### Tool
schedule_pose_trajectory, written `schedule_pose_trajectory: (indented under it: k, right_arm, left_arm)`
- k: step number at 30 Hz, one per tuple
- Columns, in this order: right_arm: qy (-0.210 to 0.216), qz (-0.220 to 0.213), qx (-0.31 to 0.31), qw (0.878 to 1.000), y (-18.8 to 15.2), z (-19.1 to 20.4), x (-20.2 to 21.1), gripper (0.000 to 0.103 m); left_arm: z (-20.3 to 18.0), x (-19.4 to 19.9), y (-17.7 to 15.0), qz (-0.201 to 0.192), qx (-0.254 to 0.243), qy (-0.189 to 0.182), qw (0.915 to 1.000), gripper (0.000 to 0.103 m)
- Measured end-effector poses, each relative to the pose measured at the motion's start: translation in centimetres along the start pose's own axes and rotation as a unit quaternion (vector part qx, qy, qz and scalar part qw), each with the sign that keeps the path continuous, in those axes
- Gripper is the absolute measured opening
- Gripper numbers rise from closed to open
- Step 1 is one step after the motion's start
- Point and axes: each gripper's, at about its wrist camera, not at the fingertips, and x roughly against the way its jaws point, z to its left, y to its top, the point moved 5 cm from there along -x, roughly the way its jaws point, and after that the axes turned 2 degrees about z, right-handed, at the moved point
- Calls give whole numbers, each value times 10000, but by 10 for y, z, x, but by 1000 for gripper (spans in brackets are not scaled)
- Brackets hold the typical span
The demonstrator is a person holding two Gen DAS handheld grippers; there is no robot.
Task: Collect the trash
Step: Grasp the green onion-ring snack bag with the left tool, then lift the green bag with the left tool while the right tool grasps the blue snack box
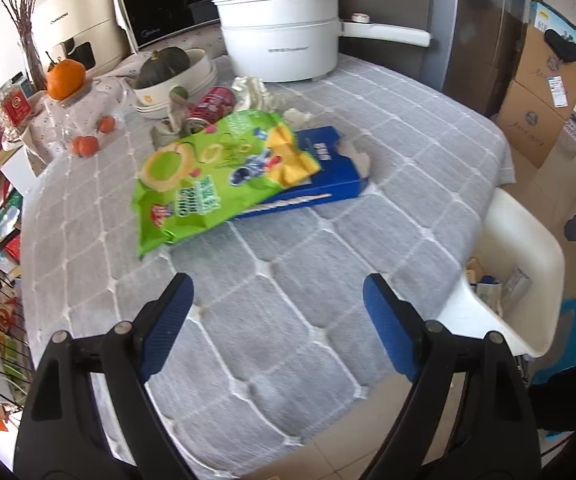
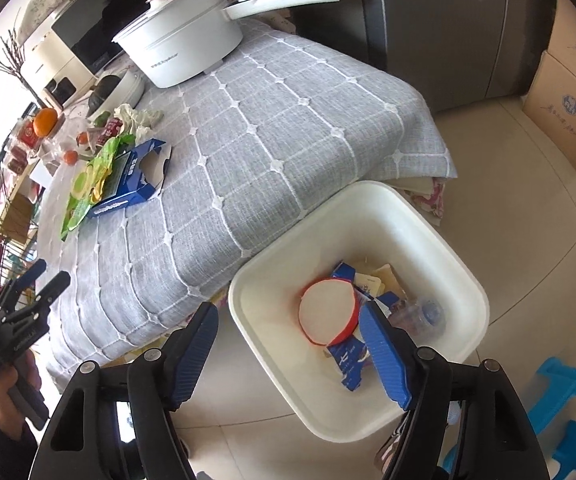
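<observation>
A green snack bag (image 1: 208,176) lies on a torn blue carton (image 1: 323,176) on the grey checked tablecloth (image 1: 288,300). Behind them lie a red can (image 1: 210,106) and crumpled white tissue (image 1: 256,92). My left gripper (image 1: 278,300) is open and empty above the cloth, short of the bag. My right gripper (image 2: 288,340) is open and empty over the rim of the white bin (image 2: 264,320), which stands on the floor by the table's corner and holds a red-rimmed lid (image 2: 327,314), blue carton pieces and wrappers. The bag (image 2: 88,184) and carton (image 2: 136,176) show in the right wrist view. The left gripper (image 2: 44,276) shows there too.
A white electric pot (image 1: 284,48) with a long handle stands at the table's back. A bowl with a dark squash (image 1: 168,76), an orange (image 1: 66,78) and small tangerines sit at the left. Cardboard boxes (image 1: 543,92) stand right, a blue stool (image 2: 567,408) beside the bin, wire racks left.
</observation>
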Motion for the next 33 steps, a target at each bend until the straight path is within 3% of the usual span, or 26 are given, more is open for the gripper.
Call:
schedule_pose_trajectory:
  k: [4,8,13,16,18,20,25,30,33]
  right_arm:
    - [-120,35,240,9996,17,20,-15,76]
    - [-232,40,416,9989,32,32,-25,76]
    - [-309,90,600,9977,43,39,-35,77]
    - [-423,134,724,9964,44,41,-40,77]
    - [-479,153,771,9958,44,42,-42,77]
    - [-496,152,793,9955,44,43,-43,77]
    - [-339,36,828,9960,46,53,-42,77]
    - [186,18,787,9967,61,77,-48,77]
    - [693,-90,874,9937,76,102,-52,77]
  left_arm:
    - [25,-24,8,118,-315,286,9990,87]
    - [28,-51,16,328,-942,561,9934,83]
    - [24,-79,26,538,-1639,916,9807,58]
    - [26,-88,28,697,-1711,992,9778,28]
    - [31,-86,30,735,-1452,901,9825,10]
    - [38,-76,31,683,-1018,724,9898,3]
    - [54,-35,27,389,52,117,9992,2]
    - [70,14,9,123,1082,-404,9932,2]
    - [71,24,1,67,1233,-491,9911,2]
